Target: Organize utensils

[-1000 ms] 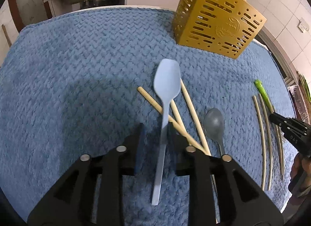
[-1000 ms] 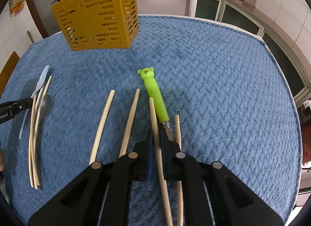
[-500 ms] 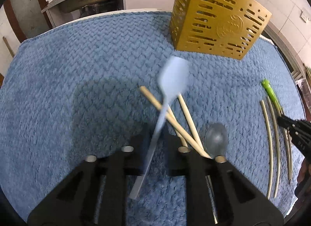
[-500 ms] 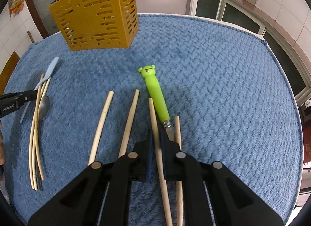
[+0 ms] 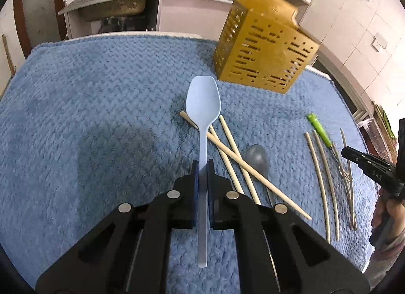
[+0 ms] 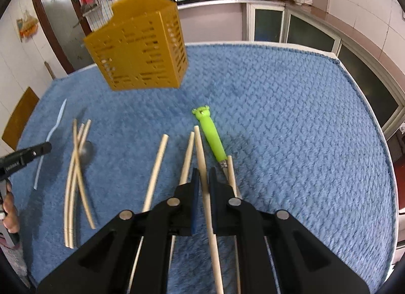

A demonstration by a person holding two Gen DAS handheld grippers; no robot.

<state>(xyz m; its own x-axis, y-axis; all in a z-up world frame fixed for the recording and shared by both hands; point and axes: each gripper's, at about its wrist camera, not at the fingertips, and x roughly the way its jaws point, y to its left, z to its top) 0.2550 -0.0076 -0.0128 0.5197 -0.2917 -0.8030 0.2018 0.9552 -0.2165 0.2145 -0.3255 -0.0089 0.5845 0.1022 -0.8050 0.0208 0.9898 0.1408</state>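
So you're basically at the start here, nothing's in the yellow caddy (image 6: 141,53) yet afaict (can't see inside it from either cam tbh, only the slotted walls). It's standing at the far side of the blue towel (image 6: 291,106).

Your left gripper (image 5: 201,167) is pinched tight on the handle of the light blue spoon (image 5: 202,101), bowl pointing away toward the caddy, and it looks lifted clear of the towel. Your right gripper (image 6: 202,175) is clamped on one chopstick (image 6: 200,147), which sticks out fwd btwn the fingers, tip near the green frog-handled utensil (image 6: 210,132).

So two items in hand, zero stowed imo.

Left to do on the towel: the grey spoon (image 5: 257,158) with three crossed chopsticks (image 5: 227,147) lying on/next to it, the frog one, and three more loose sticks just beside your right gripper (image 6: 157,165). That's most of the pile. Next job's prob getting both held pieces over to the caddy and dropped in, then back for the rest.
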